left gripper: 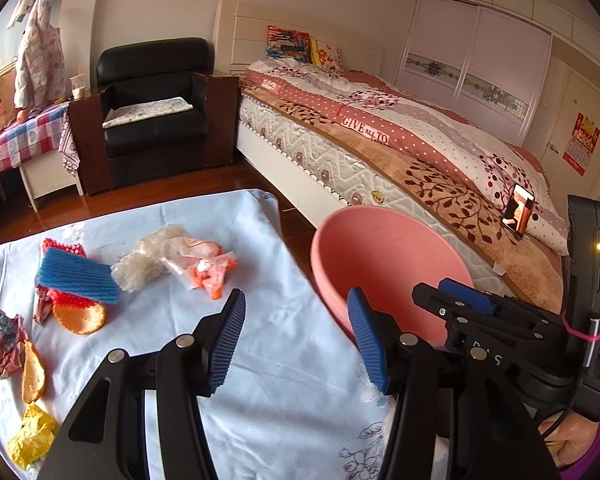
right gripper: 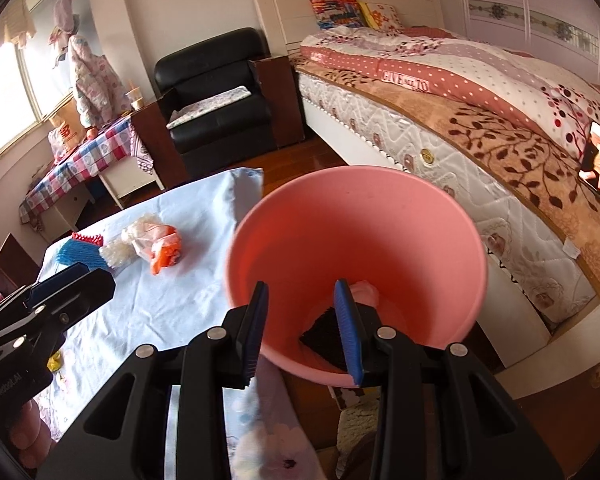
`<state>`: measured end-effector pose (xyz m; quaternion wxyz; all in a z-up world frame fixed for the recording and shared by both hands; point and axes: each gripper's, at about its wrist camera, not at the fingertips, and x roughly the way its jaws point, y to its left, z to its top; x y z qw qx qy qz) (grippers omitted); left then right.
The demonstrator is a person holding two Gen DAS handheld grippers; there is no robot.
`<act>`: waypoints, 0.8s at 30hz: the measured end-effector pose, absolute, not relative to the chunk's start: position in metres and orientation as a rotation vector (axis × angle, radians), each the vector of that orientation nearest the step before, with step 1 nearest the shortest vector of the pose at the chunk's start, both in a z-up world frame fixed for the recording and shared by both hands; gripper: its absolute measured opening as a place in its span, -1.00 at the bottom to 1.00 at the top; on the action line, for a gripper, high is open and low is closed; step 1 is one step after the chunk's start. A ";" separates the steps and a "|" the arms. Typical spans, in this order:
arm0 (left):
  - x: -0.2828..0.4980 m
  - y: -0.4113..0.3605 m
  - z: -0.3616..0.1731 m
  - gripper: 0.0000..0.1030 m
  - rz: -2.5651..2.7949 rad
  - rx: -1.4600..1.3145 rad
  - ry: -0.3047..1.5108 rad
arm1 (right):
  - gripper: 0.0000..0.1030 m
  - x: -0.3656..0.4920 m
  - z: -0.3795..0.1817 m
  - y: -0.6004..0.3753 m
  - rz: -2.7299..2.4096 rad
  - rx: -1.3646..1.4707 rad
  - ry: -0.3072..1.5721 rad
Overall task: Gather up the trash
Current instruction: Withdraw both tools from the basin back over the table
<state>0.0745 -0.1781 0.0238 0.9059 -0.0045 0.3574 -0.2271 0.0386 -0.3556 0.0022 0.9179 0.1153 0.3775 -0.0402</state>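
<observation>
Right tool (right gripper: 301, 330) hangs over the pink bucket's (right gripper: 431, 216) near rim, jaws partly apart, empty; a dark scrap (right gripper: 319, 334) lies inside. Left tool (left gripper: 296, 340) spread wide, empty, above the blue-clothed table (left gripper: 260, 280). Beyond: orange peel (left gripper: 78, 318), blue foam net (left gripper: 76, 276), orange-white plastic bag (left gripper: 198, 264). Bed (left gripper: 419, 140) farthest.

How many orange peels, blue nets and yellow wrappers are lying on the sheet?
Orange peels: 2
Blue net: 1
Yellow wrapper: 1
Total: 4
</observation>
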 end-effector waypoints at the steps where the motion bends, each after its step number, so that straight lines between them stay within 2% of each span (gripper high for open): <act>1: 0.074 -0.174 0.024 0.03 -0.463 -0.012 0.737 | -0.32 0.039 0.003 -0.353 -0.078 0.235 0.777; 20: 0.058 -0.102 0.028 0.03 -0.343 -0.051 0.722 | -0.32 0.040 0.014 -0.304 -0.013 0.150 0.753; 24: 0.051 -0.077 0.030 0.09 -0.291 -0.058 0.715 | -0.32 0.039 0.014 -0.285 0.060 0.135 0.729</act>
